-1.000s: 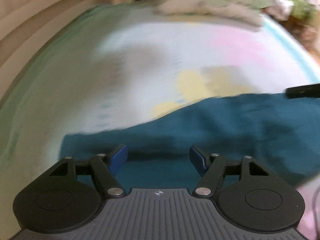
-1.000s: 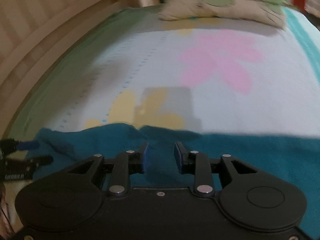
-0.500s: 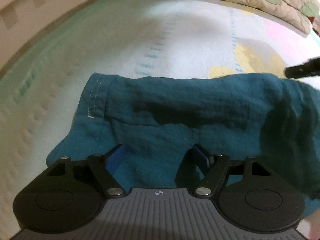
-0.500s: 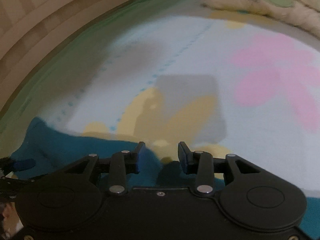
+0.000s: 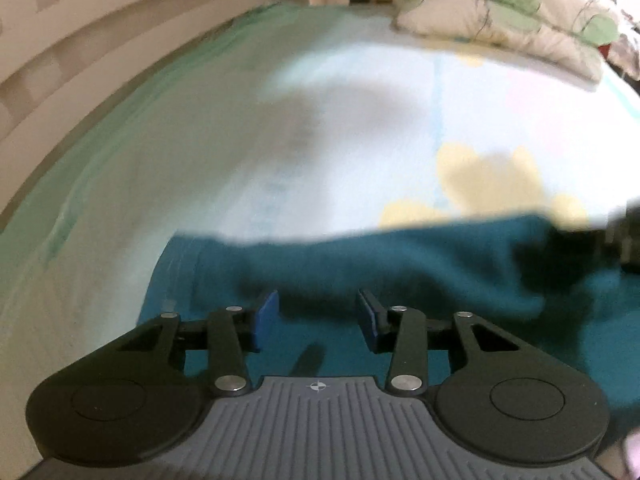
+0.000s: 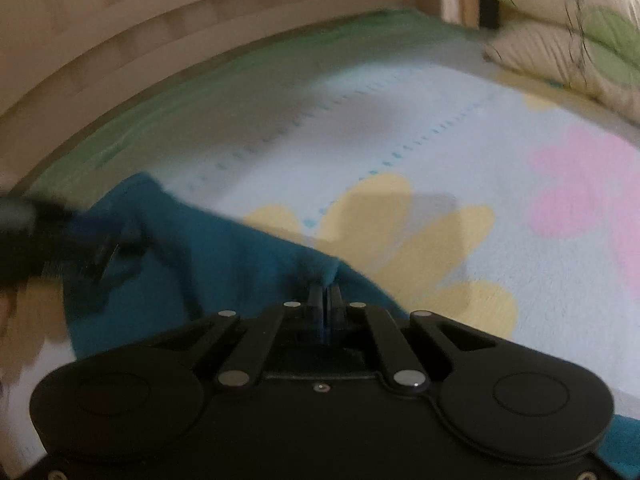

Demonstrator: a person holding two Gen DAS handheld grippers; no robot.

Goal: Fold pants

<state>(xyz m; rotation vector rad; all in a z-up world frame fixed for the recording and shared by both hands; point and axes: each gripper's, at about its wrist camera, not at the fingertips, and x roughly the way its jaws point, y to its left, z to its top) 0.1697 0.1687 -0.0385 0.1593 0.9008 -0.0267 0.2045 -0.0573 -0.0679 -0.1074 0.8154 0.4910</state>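
Since half a second ago the right gripper (image 6: pixel 325 294) is closed on the teal pants' (image 5: pixel 400 264) edge just ahead, the left gripper (image 5: pixel 317 316) is held open over them, so a matching pinch seems needed before folding.

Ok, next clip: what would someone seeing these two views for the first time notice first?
The teal pants stand out, spread dark across the pale flowered bedsheet in the lower half of both views. In the right wrist view, the right gripper is shut on a pinch of the fabric at its upper edge, while the left gripper is open over the cloth. Patterned pillows sit at the far right of the bed.
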